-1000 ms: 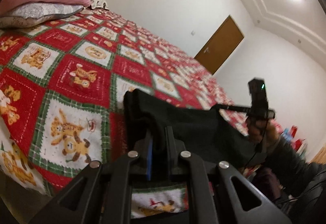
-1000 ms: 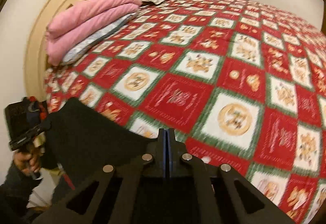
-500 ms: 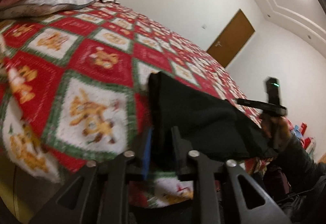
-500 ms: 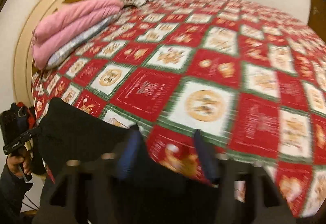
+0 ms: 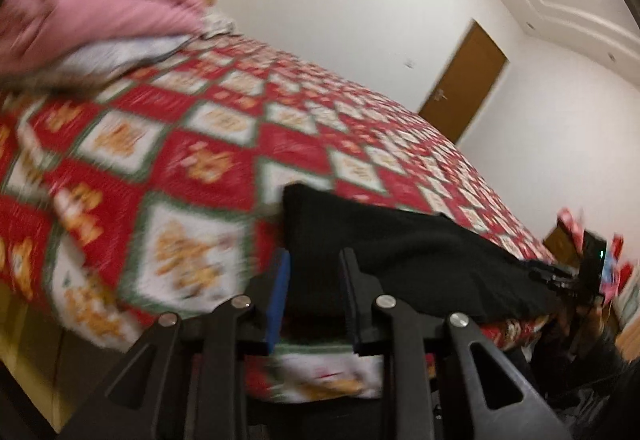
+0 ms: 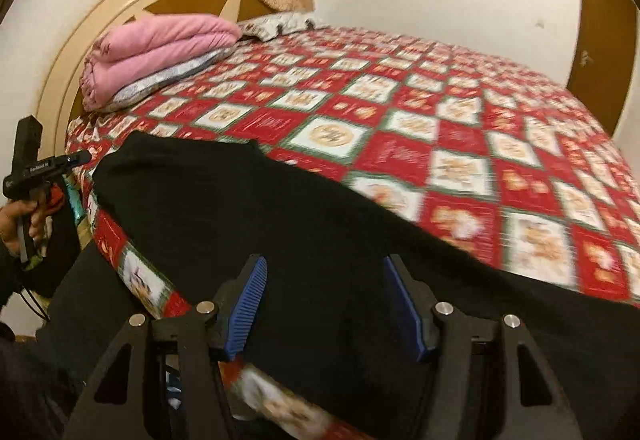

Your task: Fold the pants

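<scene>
Right tongs [image 6: 326, 304]: jaws stand well apart, having opened within the last second. The black pants [image 6: 248, 208] lie beneath and between the blue pads [image 6: 246, 310], but neither pad presses on the cloth; nothing is clamped.

Left tongs [image 5: 314, 296]: jaws narrowly apart, likewise just opened. The near edge of the pants [image 5: 400, 252] sits in the gap between the fingers; with the picture blurred, the pads appear clear of the fabric, no grip seen.

The pants lie flat along the near edge of the bed [image 6: 460, 144], spread from one pair of tongs to the other, part of the cloth hanging over the bed's side. A hand [image 6: 16, 216] holds the left tool by its handle at the bed's corner, just beside the end of the pants.

Farther off: red, white and green patterned bedspread [image 5: 200, 160]; folded pink blanket [image 6: 160, 52] on a pillow by the rounded headboard [image 6: 80, 52]; brown door [image 6: 604, 56] in the far wall.
</scene>
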The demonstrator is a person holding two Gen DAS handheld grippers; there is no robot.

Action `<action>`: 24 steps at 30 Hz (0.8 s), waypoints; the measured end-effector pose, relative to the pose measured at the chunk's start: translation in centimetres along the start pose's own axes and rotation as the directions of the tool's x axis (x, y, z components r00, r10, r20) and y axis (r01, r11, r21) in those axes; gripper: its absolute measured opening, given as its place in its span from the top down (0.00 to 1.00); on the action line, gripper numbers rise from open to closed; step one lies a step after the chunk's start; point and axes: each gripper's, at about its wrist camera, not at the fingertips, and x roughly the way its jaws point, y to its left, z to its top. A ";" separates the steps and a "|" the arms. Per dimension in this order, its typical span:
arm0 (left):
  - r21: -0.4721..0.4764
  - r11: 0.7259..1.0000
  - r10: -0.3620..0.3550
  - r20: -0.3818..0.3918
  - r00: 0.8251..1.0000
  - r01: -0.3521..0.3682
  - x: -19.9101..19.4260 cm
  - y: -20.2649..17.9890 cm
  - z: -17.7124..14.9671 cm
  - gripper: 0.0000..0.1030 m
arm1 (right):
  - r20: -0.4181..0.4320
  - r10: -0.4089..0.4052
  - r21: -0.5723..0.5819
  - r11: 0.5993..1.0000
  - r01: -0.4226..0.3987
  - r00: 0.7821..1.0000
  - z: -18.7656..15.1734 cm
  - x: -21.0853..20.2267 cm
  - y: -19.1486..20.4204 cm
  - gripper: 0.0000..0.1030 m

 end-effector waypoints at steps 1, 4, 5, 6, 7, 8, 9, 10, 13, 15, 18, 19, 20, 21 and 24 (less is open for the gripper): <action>0.030 0.999 -0.021 -0.008 1.000 0.021 0.4 -1.5 0.2 0.69 | 0.009 -0.033 0.014 0.999 0.032 0.999 -0.3 -1.0 -1.5 0.40; 0.093 0.993 -0.073 -0.044 0.996 0.077 2.3 -5.1 0.4 0.59 | 0.031 -0.146 0.081 0.986 0.143 0.989 -1.3 -4.2 -6.6 0.40; 0.109 0.989 -0.091 -0.059 0.994 0.097 3.2 -6.3 0.5 0.59 | 0.045 -0.206 0.133 0.971 0.198 0.978 -1.8 -6.0 -9.3 0.40; 0.123 0.986 -0.106 -0.075 0.992 0.115 4.2 -7.4 0.6 0.59 | 0.052 -0.238 0.168 0.960 0.226 0.970 -2.1 -7.1 -10.9 0.40; 0.134 0.983 -0.116 -0.088 0.989 0.127 5.1 -8.3 0.6 0.59 | 0.062 -0.288 0.230 0.936 0.267 0.956 -2.7 -8.9 -13.3 0.40; 0.141 0.980 -0.124 -0.100 0.987 0.137 6.0 -9.1 0.8 0.59 | 0.067 -0.343 0.303 0.902 0.308 0.937 -3.5 -10.8 -16.2 0.40; 0.145 0.979 -0.130 -0.109 0.986 0.145 6.6 -9.6 0.8 0.59 | 0.068 -0.379 0.348 0.876 0.334 0.923 -4.0 -12.1 -17.9 0.40; 0.147 0.978 -0.134 -0.117 0.984 0.151 7.3 -10.1 0.9 0.59 | 0.065 -0.419 0.394 0.845 0.363 0.906 -4.7 -13.3 -19.7 0.40; 0.136 0.984 -0.098 -0.132 0.986 0.116 9.7 -10.8 1.3 0.59 | 0.033 -0.515 0.518 0.742 0.426 0.857 -7.2 -16.2 -24.8 0.40; 0.111 0.988 -0.093 -0.142 0.986 0.109 10.4 -10.8 1.4 0.59 | 0.001 -0.540 0.586 0.682 0.437 0.842 -8.8 -17.2 -27.5 0.40; 0.127 0.986 -0.086 -0.153 0.985 0.106 10.9 -11.9 1.7 0.59 | -0.025 -0.522 0.655 0.636 0.408 0.853 -11.2 -17.9 -30.4 0.40; 0.143 0.984 -0.086 -0.153 0.984 0.108 11.1 -12.4 1.8 0.58 | -0.036 -0.493 0.677 0.628 0.384 0.869 -11.7 -17.8 -31.4 0.40; 0.152 0.983 -0.083 -0.153 0.985 0.106 11.2 -12.8 1.9 0.53 | -0.040 -0.477 0.689 0.623 0.370 0.878 -12.1 -17.5 -31.9 0.40; 0.164 0.981 -0.074 -0.148 0.986 0.098 11.5 -13.2 2.0 0.49 | -0.039 -0.457 0.704 0.618 0.348 0.889 -12.7 -17.6 -32.6 0.40; 0.161 0.985 -0.041 -0.143 0.989 0.064 12.8 -13.2 2.2 0.48 | -0.041 -0.438 0.722 0.608 0.330 0.898 -13.7 -17.6 -33.4 0.40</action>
